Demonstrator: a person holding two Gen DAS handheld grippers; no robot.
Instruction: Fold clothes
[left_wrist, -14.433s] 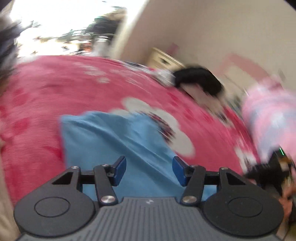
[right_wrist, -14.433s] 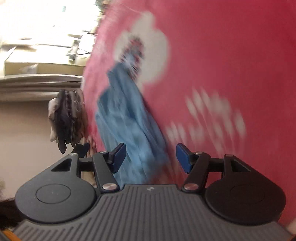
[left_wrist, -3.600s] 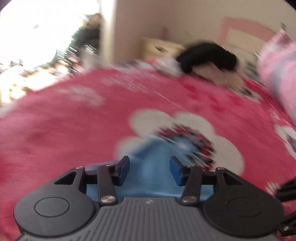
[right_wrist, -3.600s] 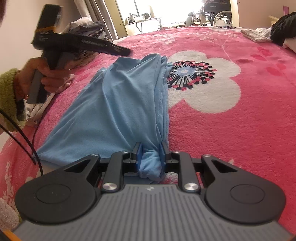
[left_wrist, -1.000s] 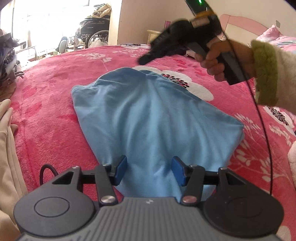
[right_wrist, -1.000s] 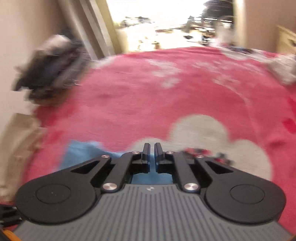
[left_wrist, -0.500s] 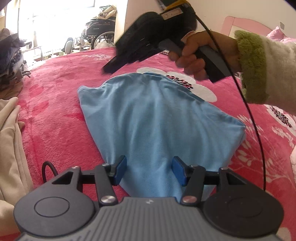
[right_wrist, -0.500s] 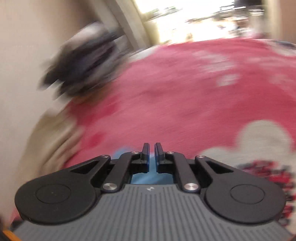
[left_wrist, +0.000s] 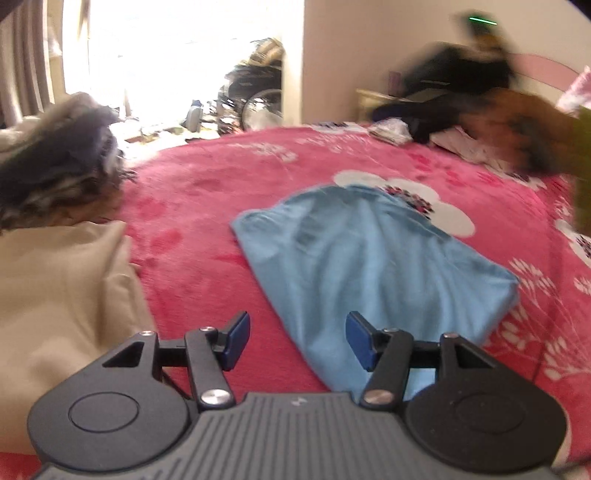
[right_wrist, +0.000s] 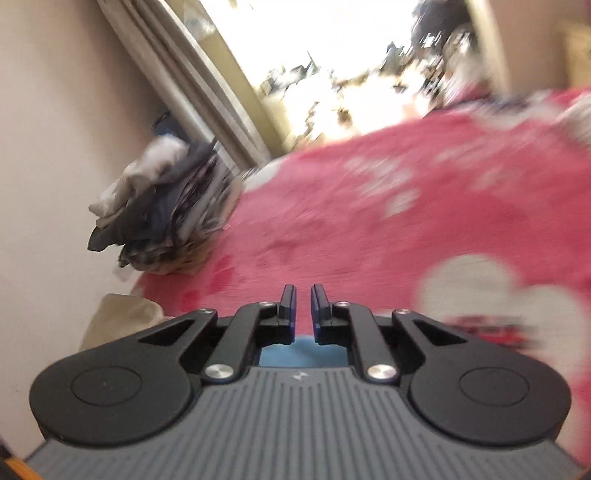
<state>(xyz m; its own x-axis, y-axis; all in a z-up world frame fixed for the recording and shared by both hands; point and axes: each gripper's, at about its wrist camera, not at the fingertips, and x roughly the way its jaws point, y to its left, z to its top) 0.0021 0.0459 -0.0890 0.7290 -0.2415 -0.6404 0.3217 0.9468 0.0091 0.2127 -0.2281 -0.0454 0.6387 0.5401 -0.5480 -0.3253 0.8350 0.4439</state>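
Note:
A light blue garment (left_wrist: 369, 266) lies folded and flat on the red flowered blanket (left_wrist: 229, 173). My left gripper (left_wrist: 299, 341) hovers open over the garment's near left edge, with blanket showing between its fingers. In the left wrist view my right gripper (left_wrist: 461, 81) is a dark blur held high at the upper right by a hand (left_wrist: 517, 122). In the right wrist view the right gripper (right_wrist: 303, 306) is shut to a narrow slit with nothing in it. A strip of the blue garment (right_wrist: 295, 354) shows just under its fingers.
A cream garment (left_wrist: 55, 295) lies at the blanket's left edge, also seen as a cream garment (right_wrist: 118, 317) by the wall. A pile of dark and white clothes (right_wrist: 166, 206) sits beyond it. Curtains (right_wrist: 177, 74) and a bright doorway are behind.
My left gripper has shifted left, so the blue garment now lies more to its right. The right gripper has risen off the garment, still shut, and swung toward the clothes pile.

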